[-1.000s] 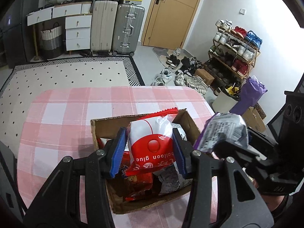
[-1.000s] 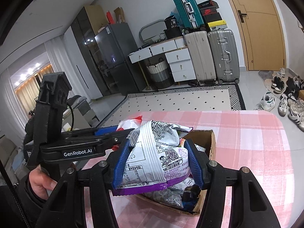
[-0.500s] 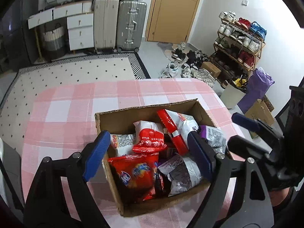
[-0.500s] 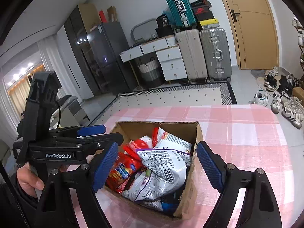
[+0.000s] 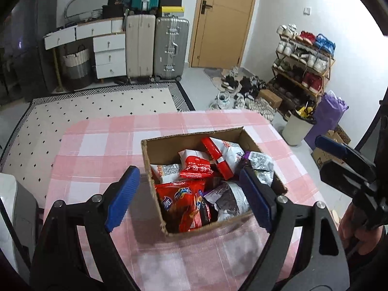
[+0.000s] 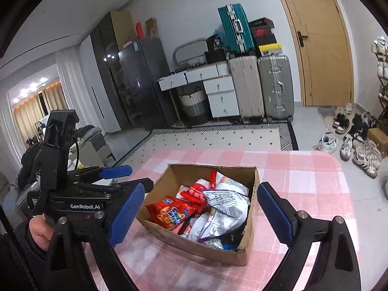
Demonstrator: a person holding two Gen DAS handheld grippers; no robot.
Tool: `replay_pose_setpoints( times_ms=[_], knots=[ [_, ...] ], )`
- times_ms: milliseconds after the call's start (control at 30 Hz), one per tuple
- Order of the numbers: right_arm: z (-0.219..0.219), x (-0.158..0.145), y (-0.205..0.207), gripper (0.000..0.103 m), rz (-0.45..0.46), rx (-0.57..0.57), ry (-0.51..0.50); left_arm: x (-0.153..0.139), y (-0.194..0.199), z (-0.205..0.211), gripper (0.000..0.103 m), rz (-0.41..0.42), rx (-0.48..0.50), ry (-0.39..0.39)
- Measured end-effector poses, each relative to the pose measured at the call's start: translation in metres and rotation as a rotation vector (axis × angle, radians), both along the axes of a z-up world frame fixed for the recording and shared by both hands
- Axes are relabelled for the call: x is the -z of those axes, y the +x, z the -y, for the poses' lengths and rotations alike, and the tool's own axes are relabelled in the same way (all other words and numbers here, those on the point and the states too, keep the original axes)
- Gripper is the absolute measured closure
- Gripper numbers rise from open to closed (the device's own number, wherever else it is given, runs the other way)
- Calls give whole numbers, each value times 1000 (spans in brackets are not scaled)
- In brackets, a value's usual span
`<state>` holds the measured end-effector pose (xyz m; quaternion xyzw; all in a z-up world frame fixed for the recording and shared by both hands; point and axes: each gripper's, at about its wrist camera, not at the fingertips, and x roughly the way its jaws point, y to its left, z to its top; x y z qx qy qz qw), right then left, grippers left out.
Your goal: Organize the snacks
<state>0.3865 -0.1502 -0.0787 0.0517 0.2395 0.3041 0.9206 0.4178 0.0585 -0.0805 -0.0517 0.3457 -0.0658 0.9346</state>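
White lettering reading "GenRobot.AI" runs along the black body of the left gripper (image 6: 114, 186), seen from the right wrist. In the cardboard box (image 5: 155, 150), a red-and-white snack packet (image 5: 194, 165) carries the words "balloon glue" (printed upside down from the left wrist view). Other packet print and a small white label on the gripper are too small to read.

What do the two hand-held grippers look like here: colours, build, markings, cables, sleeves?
Both are black plastic frames with two long fingers, silver screws at the joints, and ribbed blue pads. The left hand-held gripper, seen from the right wrist view, carries white "GenRobot.AI" lettering, a tall black mount on top and a thin black cable. The right hand-held gripper has the same build. Both hands wear dark sleeves.
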Motion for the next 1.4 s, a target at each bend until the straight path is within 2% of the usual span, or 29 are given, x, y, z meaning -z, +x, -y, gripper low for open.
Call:
replay_pose_setpoints(
  times_ms=[233, 367, 700, 833, 1067, 1133, 1167, 1233, 1300, 1400],
  knots=[
    [13, -12, -43, 4, 34, 5, 32, -25, -52, -10, 16, 61, -31, -15],
    [21, -14, -69, 4, 49, 26, 50, -37, -83, -10, 0, 105, -43, -10],
    [39, -11, -127, 3, 90, 69, 82, -47, -155, -6, 0, 192, -22, -3],
    [45, -7, -154, 3, 134, 75, 79, -48, -179, -11, 0, 232, -50, -34],
    [58, 6, -196, 3, 215, 125, 82, -38, -218, -7, 0, 317, -72, 32],
    [63, 13, -202, 3, 218, 148, 84, -33, -225, -8, 0, 319, -43, 6],
    [65, 17, -207, 2, 218, 171, 87, -29, -232, -10, 0, 335, -32, -28],
    [66, 25, -215, 1, 207, 191, 93, -23, -242, -12, 0, 379, -30, -46],
    [64, 30, -218, 1, 212, 199, 88, -16, -253, -11, 0, 418, -32, -36],
    [60, 38, -226, 1, 235, 208, 48, -2, -256, -4, 0, 409, -32, 24]
  ],
)
